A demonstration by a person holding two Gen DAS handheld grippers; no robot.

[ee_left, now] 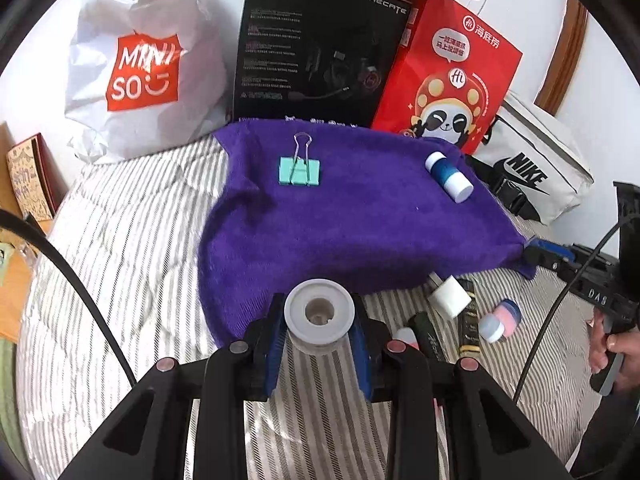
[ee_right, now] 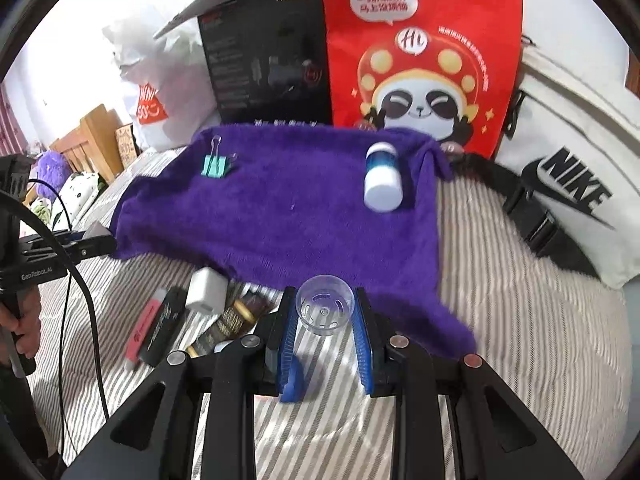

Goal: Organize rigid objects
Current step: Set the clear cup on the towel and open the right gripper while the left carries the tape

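Now my left gripper (ee_left: 319, 338) is clamping a white spool (ee_left: 319, 317) between its blue pads; the spool is a short round thing with a hollow middle, and its flat face is looking toward the camera. My right gripper (ee_right: 325, 322) is pinching a small clear plastic cup (ee_right: 325, 307), transparent, with curved slots in its round bottom. Both things are hanging above the near edge of a purple towel (ee_left: 352, 216), which is lying on a bed cover with grey and white stripes (ee_left: 132, 240). On the towel a mint green binder clip (ee_left: 299, 170) is resting on the far left part, and a blue and white bottle (ee_left: 449, 176) is lying on its side at the far right part, well apart from the clip. Beside the towel's near edge some small things are lying close together on the stripes: a white block (ee_left: 449, 295), a black stick (ee_right: 162, 328), a pink eraser (ee_right: 143, 330) and a pink and blue capsule (ee_left: 500, 320). Behind the towel a white Miniso bag (ee_left: 140, 60), a black box (ee_left: 320, 48), a red panda bag (ee_left: 452, 76) and a white Nike bag (ee_left: 536, 164) are standing against the white wall.
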